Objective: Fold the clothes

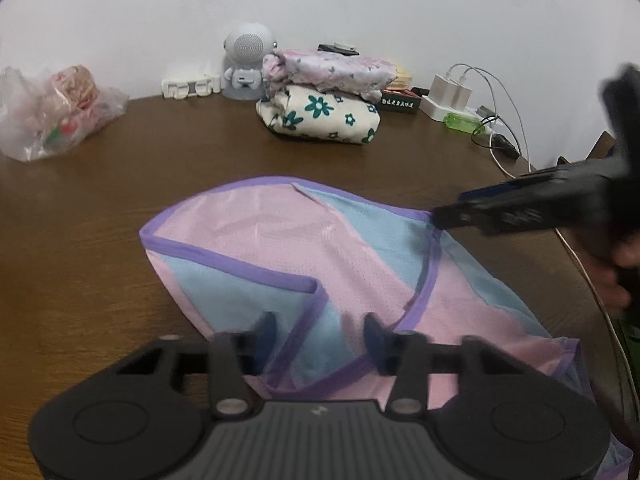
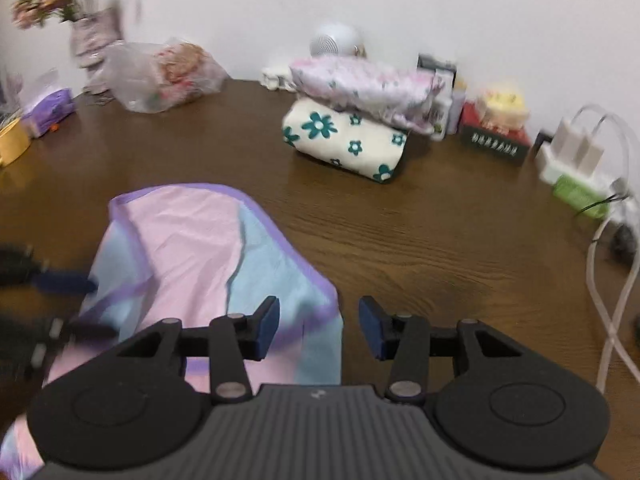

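Observation:
A thin pink and light-blue garment with purple trim lies partly folded and creased on the brown table. My left gripper hovers over its near part, with its blue pads apart and the cloth under and between them. In the right wrist view the same garment lies to the left. My right gripper stands open at its right corner, one pad over the trim and the other over bare wood. The right gripper's tip reaches the garment's far right edge. The left gripper shows blurred at the left.
Two folded pieces are stacked at the back: a cream one with teal flowers under a pink floral one. Along the wall are a plastic bag, a grey figurine speaker, a power strip with chargers and trailing cables, and a flower vase.

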### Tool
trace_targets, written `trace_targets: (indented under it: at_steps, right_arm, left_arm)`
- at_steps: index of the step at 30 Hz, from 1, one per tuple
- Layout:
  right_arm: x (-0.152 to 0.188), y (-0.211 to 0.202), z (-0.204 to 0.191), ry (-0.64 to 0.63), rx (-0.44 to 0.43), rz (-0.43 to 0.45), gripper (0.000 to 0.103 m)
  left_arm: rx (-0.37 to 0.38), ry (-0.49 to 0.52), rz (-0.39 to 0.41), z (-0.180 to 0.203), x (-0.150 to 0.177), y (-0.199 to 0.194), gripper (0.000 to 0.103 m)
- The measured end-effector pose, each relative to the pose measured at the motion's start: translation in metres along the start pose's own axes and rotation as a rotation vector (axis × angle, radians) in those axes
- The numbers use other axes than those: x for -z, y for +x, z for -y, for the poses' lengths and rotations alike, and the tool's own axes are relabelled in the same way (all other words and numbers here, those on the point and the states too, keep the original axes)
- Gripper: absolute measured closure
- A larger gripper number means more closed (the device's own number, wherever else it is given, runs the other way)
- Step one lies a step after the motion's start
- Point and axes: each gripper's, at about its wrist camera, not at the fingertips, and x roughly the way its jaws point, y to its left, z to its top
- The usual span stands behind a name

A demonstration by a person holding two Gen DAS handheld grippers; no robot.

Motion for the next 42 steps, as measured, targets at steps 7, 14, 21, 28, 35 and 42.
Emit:
trace_targets:
  at_steps: [7,14,21,28,35,42]
  right_arm:
    - [0.0,0.037,-0.015,-0.059,0.086,-0.056,0.099]
    - [-0.014,0.048,-0.029,-0.086,0.141,0.052,0.096]
    - [0.014,-0.06,-0.053,-0.181,0.031,0.128,0.063]
    - [0.138,-0.139,-0.071,-0.224,-0.106,0.062,0.061]
    - [0.196,-0.129,-0.071,-0.16,-0.115,0.002,0.074]
    - [0.181,-0.115,-0.058,-0.201,-0.059,0.014,0.074]
  left_arm:
    - [-0.217,-0.167,0.09,-0.055,0.034,-0.042,0.103]
    - [-0.45,-0.358,0.109,-0.1,0.057,-0.066,0.076]
    - [-0.23,-0.035,0.084,-0.045,0.003,-0.024,0.03]
    - [-0.215,-0.01,0.023,-0.046,-0.017,0.019,0.099]
    - [-0.305,-0.128,0.067,-0.081,0.006,-0.021,0.1]
    - [-0.333,-0.216,0.103,-0.116,0.052,-0.071,0.1]
